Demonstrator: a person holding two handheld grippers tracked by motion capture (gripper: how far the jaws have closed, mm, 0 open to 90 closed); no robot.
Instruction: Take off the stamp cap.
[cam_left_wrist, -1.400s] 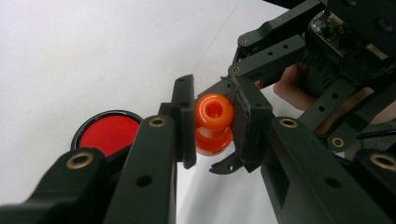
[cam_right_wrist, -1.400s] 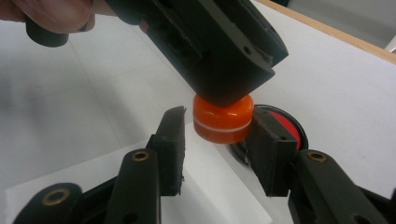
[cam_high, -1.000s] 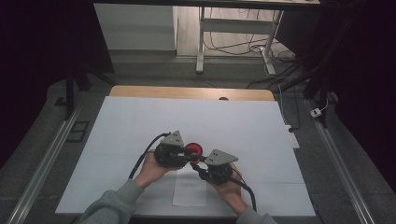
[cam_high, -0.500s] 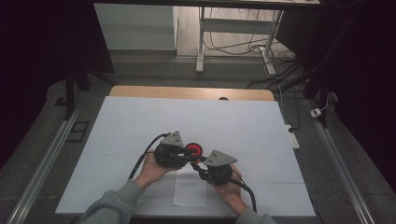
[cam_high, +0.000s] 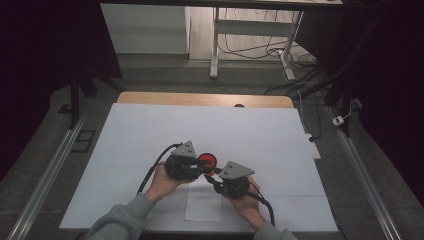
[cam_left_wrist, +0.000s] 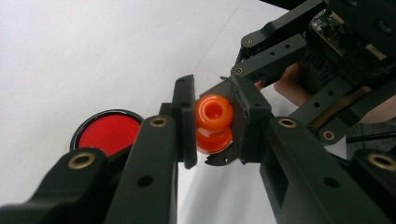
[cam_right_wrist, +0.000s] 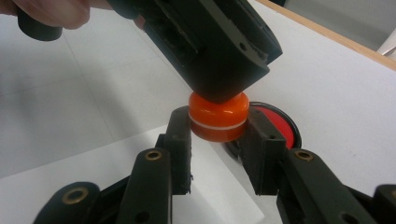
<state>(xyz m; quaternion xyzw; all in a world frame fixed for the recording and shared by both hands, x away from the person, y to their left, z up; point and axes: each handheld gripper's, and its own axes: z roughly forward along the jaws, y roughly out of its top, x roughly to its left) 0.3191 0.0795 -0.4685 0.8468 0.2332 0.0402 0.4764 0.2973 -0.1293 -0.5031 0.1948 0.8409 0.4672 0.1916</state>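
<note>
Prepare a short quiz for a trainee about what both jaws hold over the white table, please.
1. True or false: the left gripper and the right gripper both clamp the orange piece.
2. What lies flat on the white table behind the piece: A, a red disc with a black rim; B, a blue cup?
3. Fill in: a lighter ___ runs around the orange piece.

Key: 1 true; 2 A; 3 line.

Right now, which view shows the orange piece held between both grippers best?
The left gripper view: the orange piece faces the camera, its hole and two stacked halves clear. The right gripper view shows its side, top covered. In the high view it is too small to tell.
</note>
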